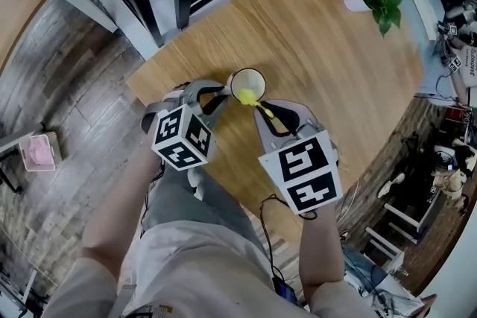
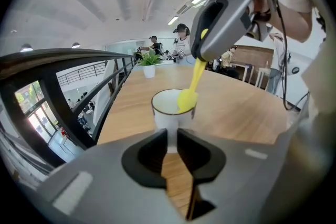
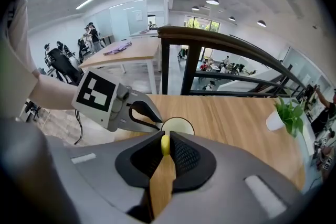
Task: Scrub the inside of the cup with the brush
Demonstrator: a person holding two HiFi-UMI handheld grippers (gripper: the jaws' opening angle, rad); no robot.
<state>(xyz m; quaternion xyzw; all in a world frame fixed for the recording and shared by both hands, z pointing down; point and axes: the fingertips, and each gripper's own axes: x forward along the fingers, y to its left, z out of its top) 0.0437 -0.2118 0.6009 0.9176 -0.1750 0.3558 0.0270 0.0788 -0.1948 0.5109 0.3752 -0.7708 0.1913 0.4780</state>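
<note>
l gripper pinches the cup, prob by its handle; cup upright on worktop. r gripper clamps brush, head inside by rim. hard sideways scrub could tip cup or twist it loose.

Glossy, glazed cup in the jaws of the left gripper — smooth yellow plastic brush, matt grained wood table.
</note>
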